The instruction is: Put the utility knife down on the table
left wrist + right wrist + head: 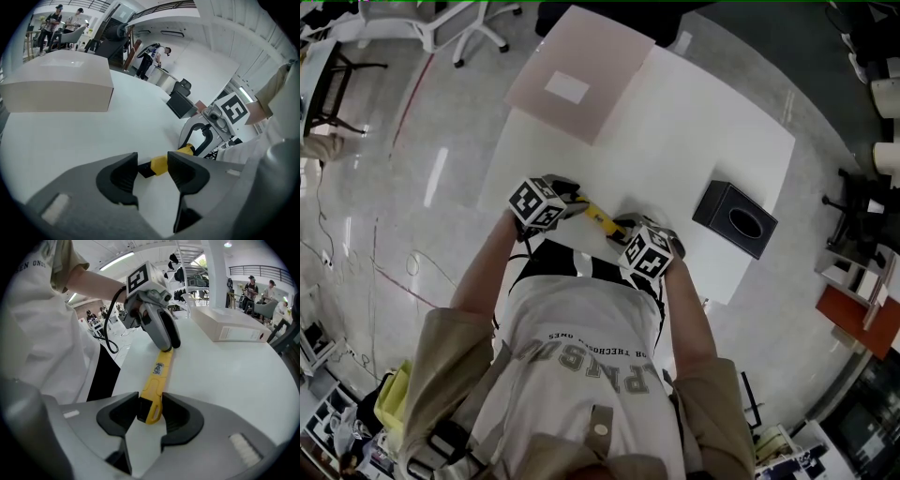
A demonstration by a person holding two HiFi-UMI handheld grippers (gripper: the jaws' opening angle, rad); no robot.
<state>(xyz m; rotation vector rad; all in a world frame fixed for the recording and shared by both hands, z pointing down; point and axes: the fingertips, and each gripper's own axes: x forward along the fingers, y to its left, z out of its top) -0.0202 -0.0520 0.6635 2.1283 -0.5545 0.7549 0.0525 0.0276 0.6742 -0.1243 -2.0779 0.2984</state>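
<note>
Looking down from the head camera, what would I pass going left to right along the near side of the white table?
Left gripper → utility knife → right gripper → black tissue box.

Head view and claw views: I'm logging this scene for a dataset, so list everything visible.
table: one, white, centre of head view
utility knife: one, yellow and black, table's near edge, between both claws
tissue box: one, black, table's right side
flat box: one, pale beige, table's far left corner
office chair: one, white, floor beyond table
people: several, distant, background of claw views
left claw: one, grey, open around one knife end
right claw: one, grey, shut on the other end
</note>
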